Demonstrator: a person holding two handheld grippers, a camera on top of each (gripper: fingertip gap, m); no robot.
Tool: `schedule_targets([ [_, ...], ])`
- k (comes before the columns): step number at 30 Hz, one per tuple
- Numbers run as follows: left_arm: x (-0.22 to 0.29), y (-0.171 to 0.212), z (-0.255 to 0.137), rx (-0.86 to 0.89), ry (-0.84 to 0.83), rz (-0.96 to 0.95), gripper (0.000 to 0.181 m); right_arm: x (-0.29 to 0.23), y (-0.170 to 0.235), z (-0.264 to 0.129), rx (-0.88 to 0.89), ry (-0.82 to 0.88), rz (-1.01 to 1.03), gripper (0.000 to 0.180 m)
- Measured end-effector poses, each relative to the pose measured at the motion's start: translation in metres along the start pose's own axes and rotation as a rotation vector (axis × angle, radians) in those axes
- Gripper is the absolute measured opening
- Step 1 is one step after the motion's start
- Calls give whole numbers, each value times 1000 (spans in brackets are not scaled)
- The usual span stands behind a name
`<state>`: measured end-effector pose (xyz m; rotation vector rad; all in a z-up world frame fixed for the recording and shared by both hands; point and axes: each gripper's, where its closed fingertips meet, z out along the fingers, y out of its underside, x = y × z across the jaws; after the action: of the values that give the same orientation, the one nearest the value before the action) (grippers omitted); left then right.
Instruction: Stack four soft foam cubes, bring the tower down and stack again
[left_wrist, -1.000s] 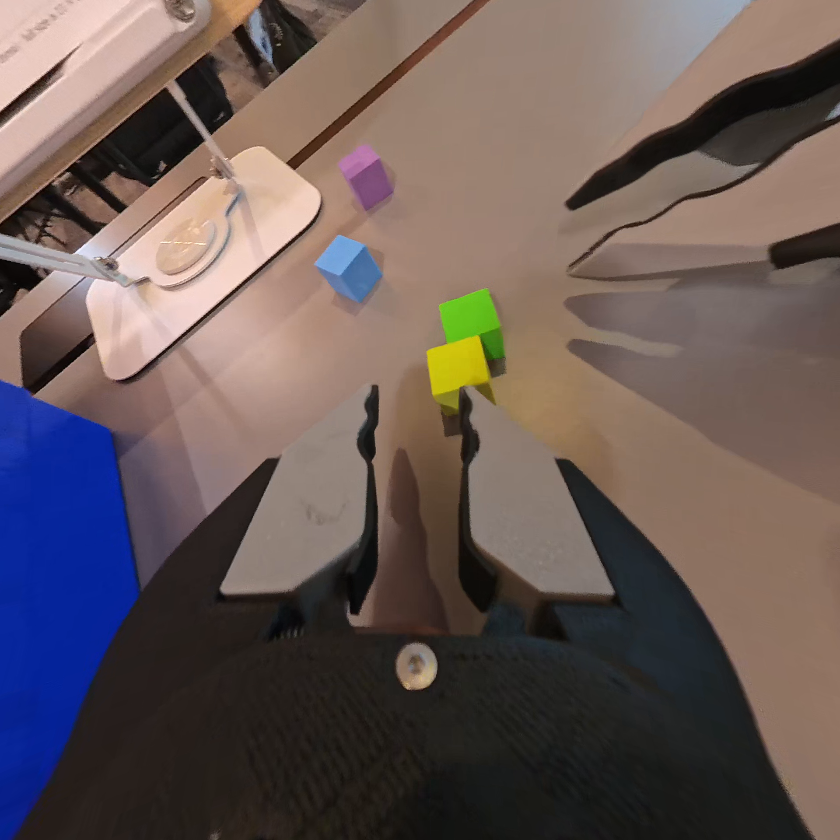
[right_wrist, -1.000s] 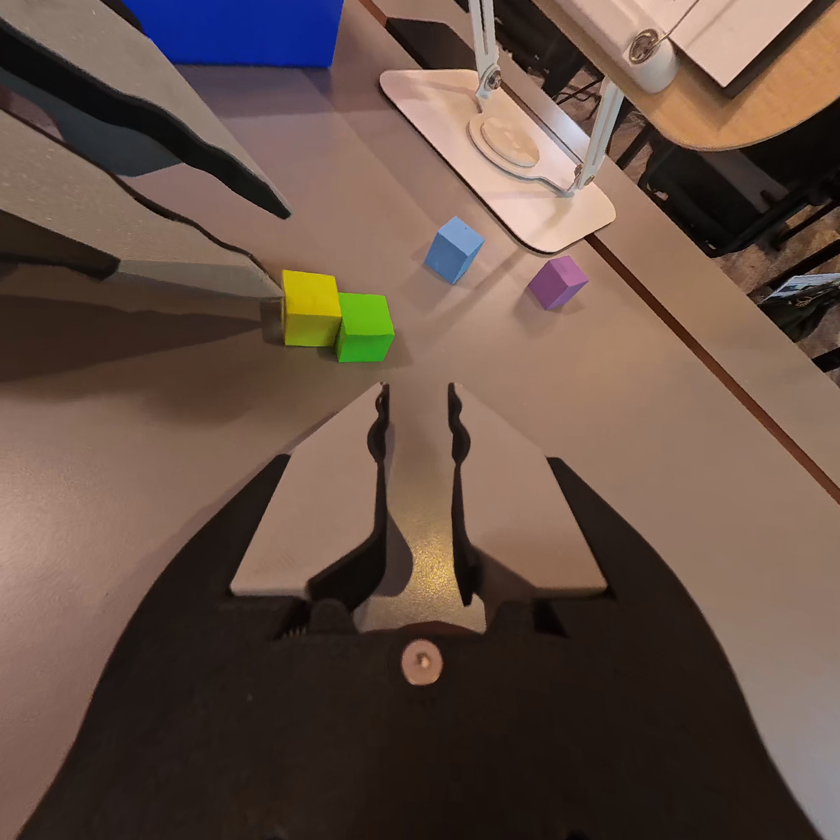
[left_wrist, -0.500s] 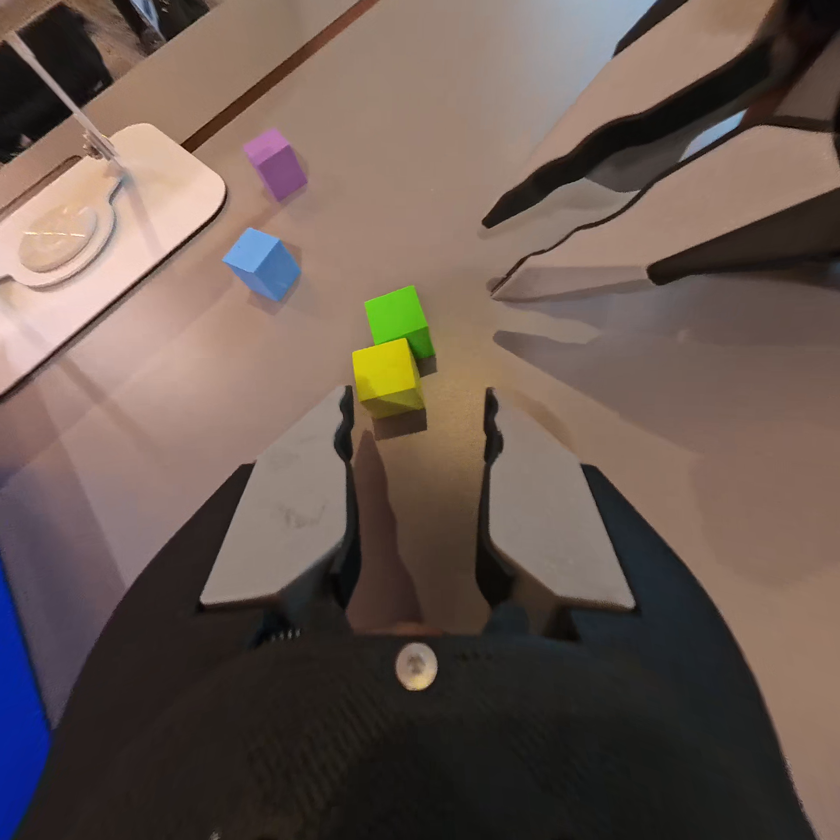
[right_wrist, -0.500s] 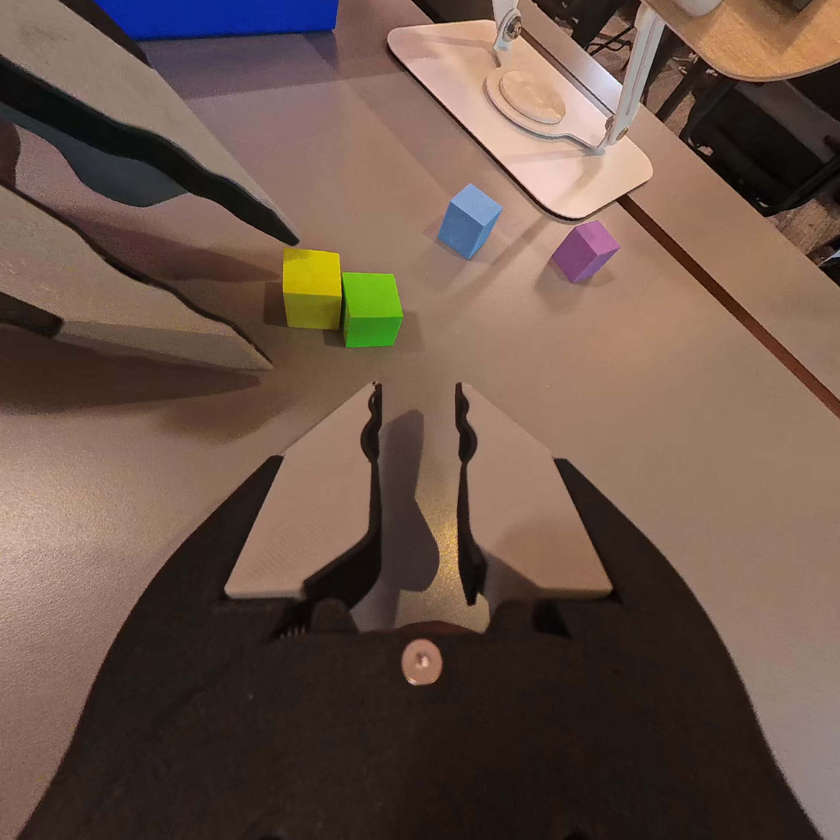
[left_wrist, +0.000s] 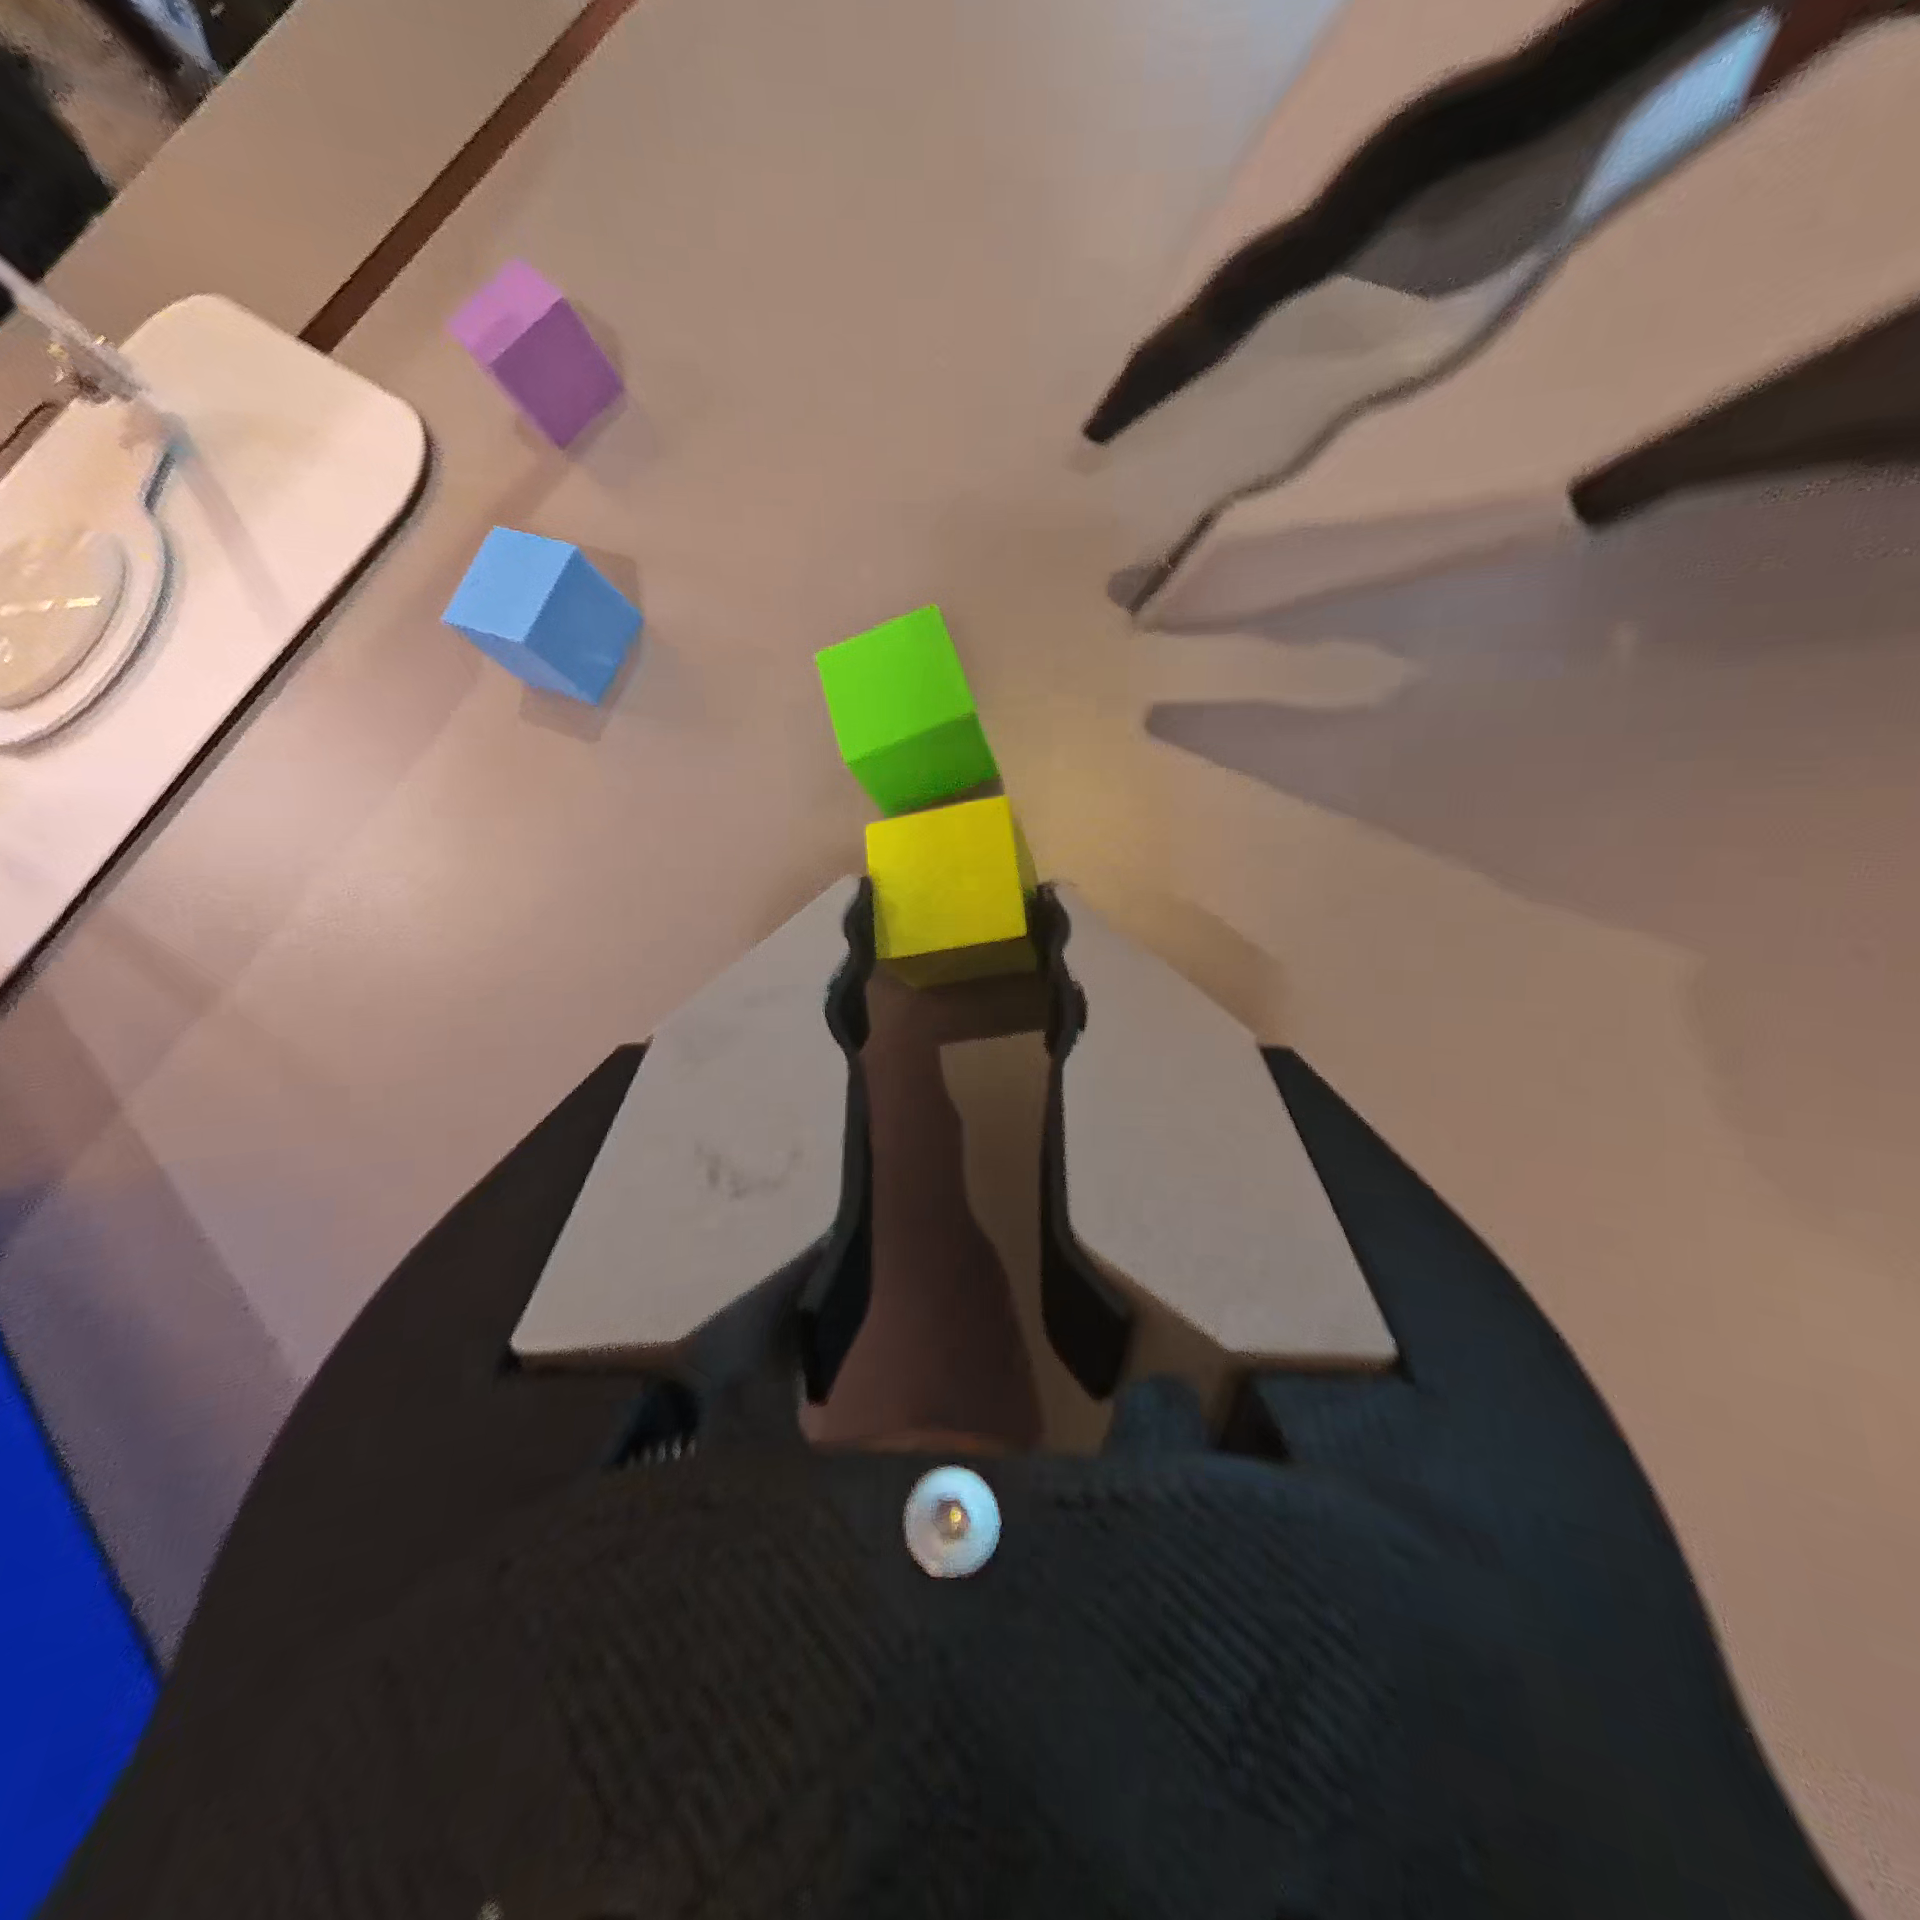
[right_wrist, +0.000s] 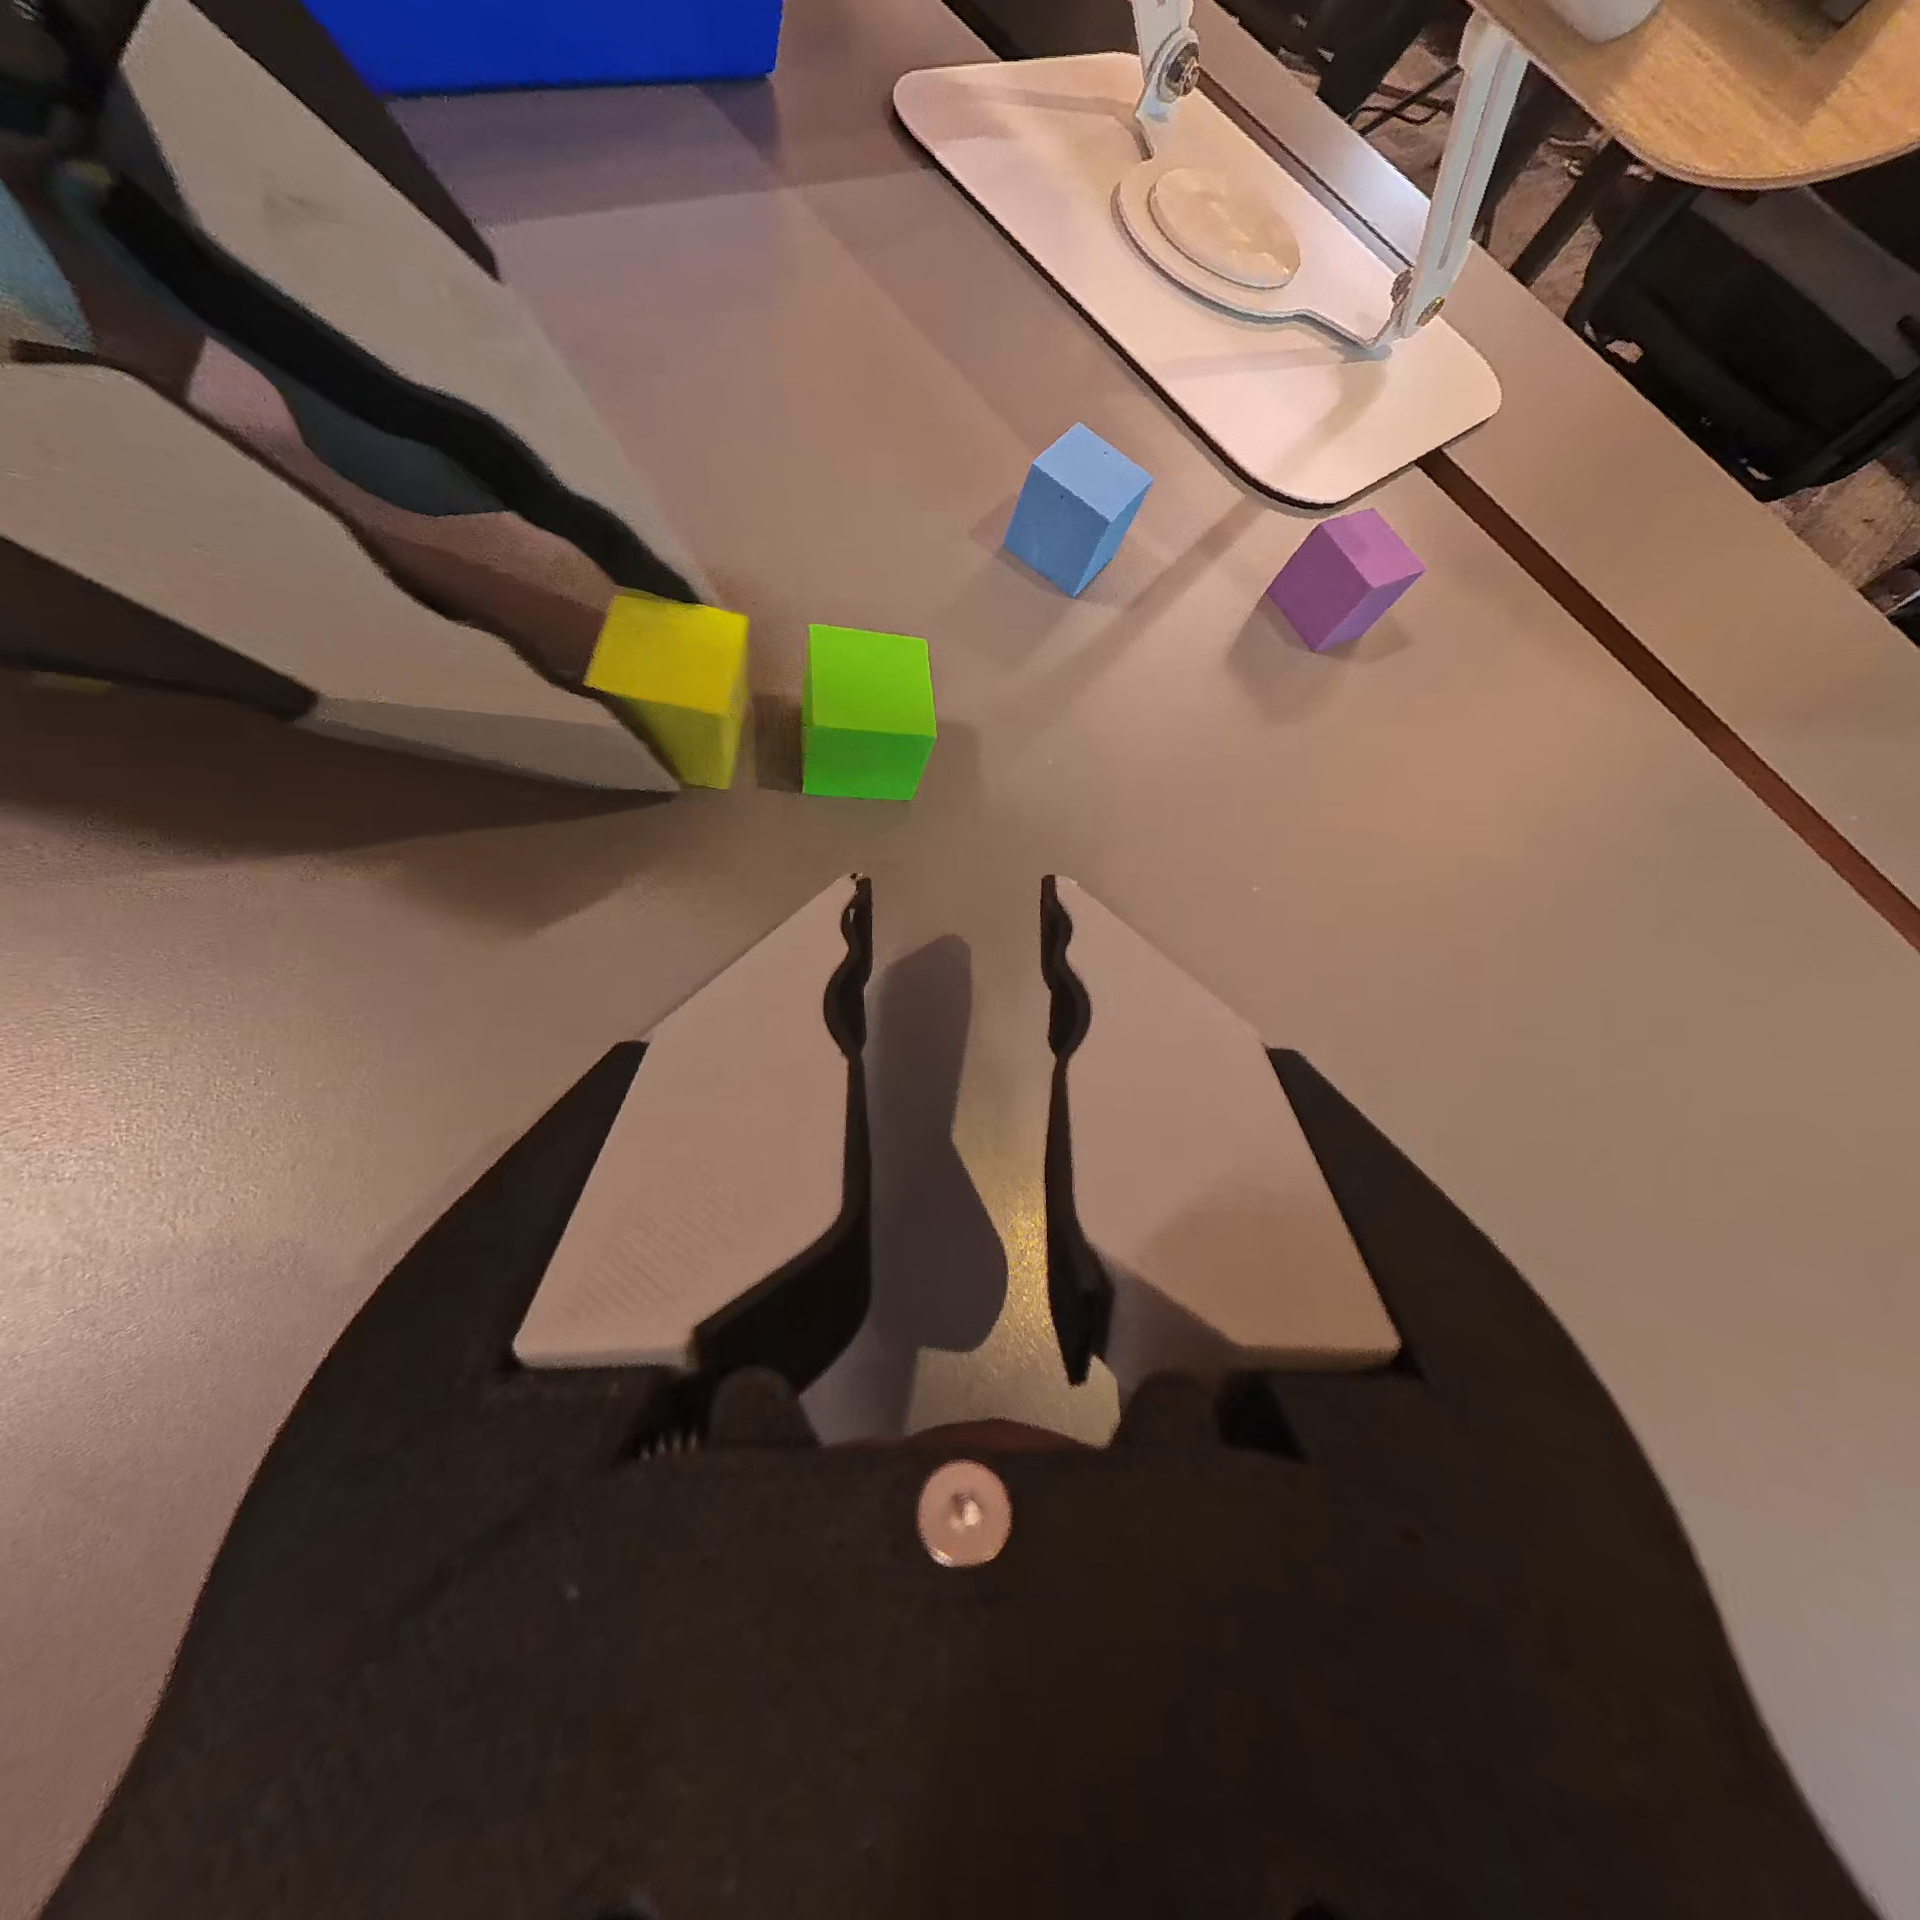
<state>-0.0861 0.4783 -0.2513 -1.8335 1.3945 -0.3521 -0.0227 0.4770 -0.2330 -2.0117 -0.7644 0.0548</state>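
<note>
Four foam cubes lie apart on the brown table. My left gripper (left_wrist: 951, 914) is shut on the yellow cube (left_wrist: 945, 883), one fingertip on each side. In the right wrist view its grey fingers (right_wrist: 260, 582) come in from the left, and the yellow cube (right_wrist: 675, 675) sits tilted, a small gap away from the green cube (right_wrist: 868, 712). The green cube (left_wrist: 899, 707) is just beyond the yellow one. The blue cube (left_wrist: 540, 613) (right_wrist: 1075, 509) and purple cube (left_wrist: 540, 353) (right_wrist: 1345, 577) lie farther off. My right gripper (right_wrist: 951, 888) (left_wrist: 1107, 514) is open and empty, just short of the green cube.
A white lamp base (left_wrist: 208, 468) (right_wrist: 1195, 229) stands behind the blue cube. A blue box (right_wrist: 540, 42) (left_wrist: 42, 1662) is at the table's far side. A dark seam (right_wrist: 1662, 675) runs past the purple cube. A round wooden table (right_wrist: 1714, 104) stands beyond.
My left gripper moved forward around the yellow cube and shut on it. The yellow cube now stands apart from the green cube and tilts. My right gripper stays open, nearly in place.
</note>
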Motion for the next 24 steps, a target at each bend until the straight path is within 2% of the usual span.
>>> schedule_targets([
  [11, 52, 19, -40, 74, 290, 245, 29, 0, 1, -4, 16, -31, 34, 30],
  [24, 62, 23, -48, 69, 341, 274, 32, -2, 2, -3, 8, -29, 17, 30],
])
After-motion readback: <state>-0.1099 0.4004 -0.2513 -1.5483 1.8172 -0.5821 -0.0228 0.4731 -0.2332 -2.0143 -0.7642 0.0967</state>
